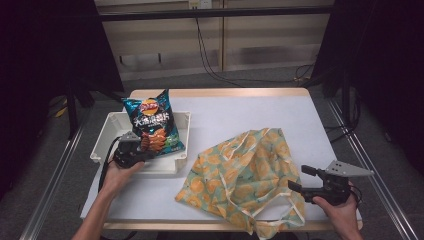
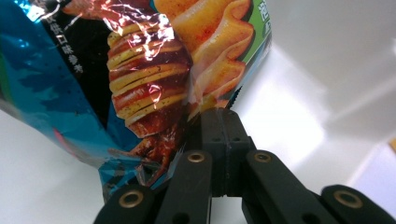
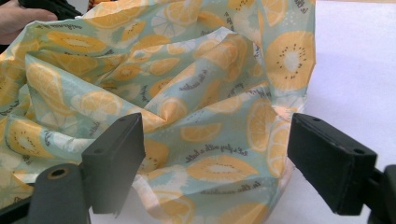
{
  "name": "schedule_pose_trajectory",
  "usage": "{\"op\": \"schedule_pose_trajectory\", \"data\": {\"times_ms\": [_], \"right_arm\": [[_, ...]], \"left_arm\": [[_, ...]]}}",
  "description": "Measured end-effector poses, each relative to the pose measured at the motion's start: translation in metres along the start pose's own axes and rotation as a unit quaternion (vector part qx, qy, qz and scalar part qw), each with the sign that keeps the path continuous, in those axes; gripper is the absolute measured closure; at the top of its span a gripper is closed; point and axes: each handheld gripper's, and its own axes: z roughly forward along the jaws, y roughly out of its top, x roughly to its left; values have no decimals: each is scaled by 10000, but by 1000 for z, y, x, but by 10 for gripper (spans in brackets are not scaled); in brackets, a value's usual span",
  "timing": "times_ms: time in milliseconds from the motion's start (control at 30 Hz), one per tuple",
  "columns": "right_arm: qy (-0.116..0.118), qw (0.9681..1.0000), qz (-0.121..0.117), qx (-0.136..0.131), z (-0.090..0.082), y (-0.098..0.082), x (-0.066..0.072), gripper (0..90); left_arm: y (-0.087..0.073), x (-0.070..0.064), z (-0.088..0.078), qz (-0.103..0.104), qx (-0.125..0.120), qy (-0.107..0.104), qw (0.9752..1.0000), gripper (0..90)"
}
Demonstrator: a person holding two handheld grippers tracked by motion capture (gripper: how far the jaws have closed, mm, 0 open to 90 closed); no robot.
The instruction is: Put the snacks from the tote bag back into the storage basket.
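Left claw (image 1: 142,150) clamped on chip bag (image 1: 154,125) bottom edge, bag upright above it in white bin (image 1: 112,131). Right claw (image 1: 304,179) wide open, empty; fruit-print tote (image 1: 240,175) lies just ahead, nearer it.

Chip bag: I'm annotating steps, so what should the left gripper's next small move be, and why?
Probably lift the chip bag up out of the white bin. The left gripper is shut on its lower edge, the bag stands in the bin, and the right gripper waits open at the fruit-print tote.
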Motion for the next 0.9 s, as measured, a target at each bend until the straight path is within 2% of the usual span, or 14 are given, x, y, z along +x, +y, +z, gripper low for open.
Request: {"op": "schedule_pose_trajectory", "data": {"times_ms": [100,133,333,400,433,500,733,900], "right_arm": [[23,10000,-19,25,1,0,0,190],[51,10000,-10,23,1,0,1,190],[35,10000,-16,35,1,-1,1,190],[17,10000,-15,36,1,-1,1,190],[18,10000,-25,57,1,-1,1,190],[44,10000,-49,58,2,-1,1,190],[29,10000,-41,74,1,-1,1,190],[50,9999,-50,75,2,-2,2,190]], "left_arm": [[5,4,4,0,128,111,9999,900],[5,7,5,-87,96,140,9998,900],[11,16,8,-201,124,223,9995,900],[16,16,9,-150,210,372,9990,900],[18,17,9,-171,324,366,9987,900],[20,20,10,-281,297,352,9985,900],[19,32,12,-425,262,430,9978,900],[17,42,15,-536,235,619,9964,900]]}}
